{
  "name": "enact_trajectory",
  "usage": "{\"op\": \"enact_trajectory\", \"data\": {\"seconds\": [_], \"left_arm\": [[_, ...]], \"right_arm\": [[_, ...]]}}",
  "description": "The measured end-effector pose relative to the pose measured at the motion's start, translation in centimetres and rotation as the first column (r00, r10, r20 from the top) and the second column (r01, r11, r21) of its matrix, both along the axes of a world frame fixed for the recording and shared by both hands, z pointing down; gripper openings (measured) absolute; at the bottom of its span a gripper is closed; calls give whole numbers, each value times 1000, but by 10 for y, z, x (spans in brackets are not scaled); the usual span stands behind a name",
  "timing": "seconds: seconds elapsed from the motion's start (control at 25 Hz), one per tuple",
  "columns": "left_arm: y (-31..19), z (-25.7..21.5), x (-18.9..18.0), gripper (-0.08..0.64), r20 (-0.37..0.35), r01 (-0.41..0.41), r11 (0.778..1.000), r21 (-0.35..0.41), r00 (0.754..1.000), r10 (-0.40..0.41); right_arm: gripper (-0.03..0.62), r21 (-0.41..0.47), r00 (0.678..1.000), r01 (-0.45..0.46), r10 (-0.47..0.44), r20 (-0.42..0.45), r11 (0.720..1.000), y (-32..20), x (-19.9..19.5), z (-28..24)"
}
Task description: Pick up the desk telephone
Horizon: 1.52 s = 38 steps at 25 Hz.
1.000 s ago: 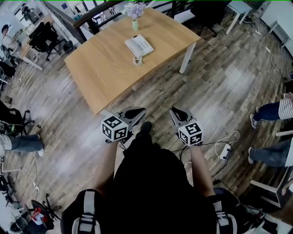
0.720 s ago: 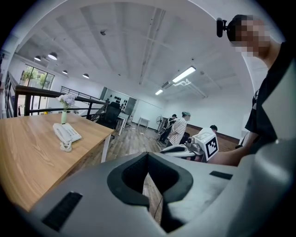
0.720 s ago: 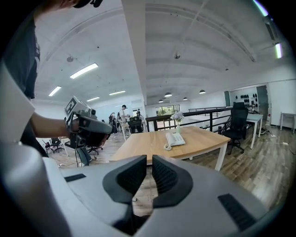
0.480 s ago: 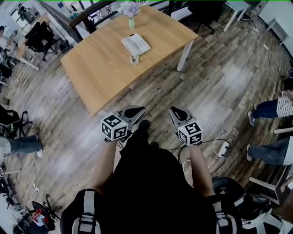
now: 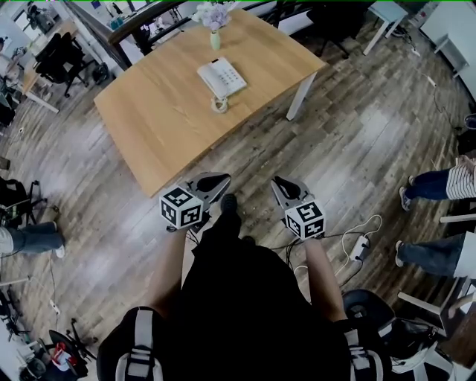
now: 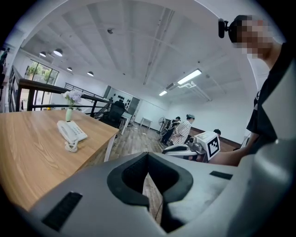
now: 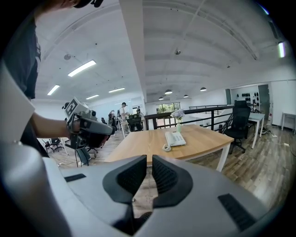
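Note:
A white desk telephone (image 5: pixel 222 77) with a coiled cord lies on the far half of a wooden table (image 5: pixel 163 111). It also shows in the left gripper view (image 6: pixel 70 133) and the right gripper view (image 7: pixel 175 138). My left gripper (image 5: pixel 220 179) is shut and empty, held over the floor short of the table's near corner. To its right my right gripper (image 5: pixel 278 182) is shut too, with nothing in it. Both point towards the table, well short of the phone.
A small vase of pale flowers (image 5: pixel 215 18) stands behind the phone. A white table leg (image 5: pixel 298 95) drops at the right. A power strip with cables (image 5: pixel 357 245) lies on the wood floor. Seated people's legs (image 5: pixel 439 182) are at the right; office chairs (image 5: pixel 59 59) at the far left.
Both grippers have moved a little forwards towards the table, jaws unchanged. The table and phone sit slightly nearer in the head view.

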<state>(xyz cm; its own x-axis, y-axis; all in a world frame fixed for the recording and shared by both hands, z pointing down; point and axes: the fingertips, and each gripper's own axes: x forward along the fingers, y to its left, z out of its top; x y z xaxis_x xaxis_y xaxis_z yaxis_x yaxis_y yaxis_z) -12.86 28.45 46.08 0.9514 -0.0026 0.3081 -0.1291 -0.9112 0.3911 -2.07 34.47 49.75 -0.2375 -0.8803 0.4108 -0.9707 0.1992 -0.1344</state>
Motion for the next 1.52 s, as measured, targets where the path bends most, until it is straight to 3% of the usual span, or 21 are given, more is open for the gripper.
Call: {"op": "enact_trajectory", "data": {"seconds": [0.92,1.28,1.52], "left_arm": [[-181,4,85,21,-12,-110,993,-28,994,110],[-237,4,100,21,-3,-124,992,-20,992,124],[-247,8,113,21,12,-94,995,-18,995,95]], "right_arm": [[52,-52,994,-109,109,-2,993,-165,70,9],[52,-39,994,-107,107,-11,993,-225,79,6],[52,-48,999,-50,49,-11,998,-239,85,13]]}}
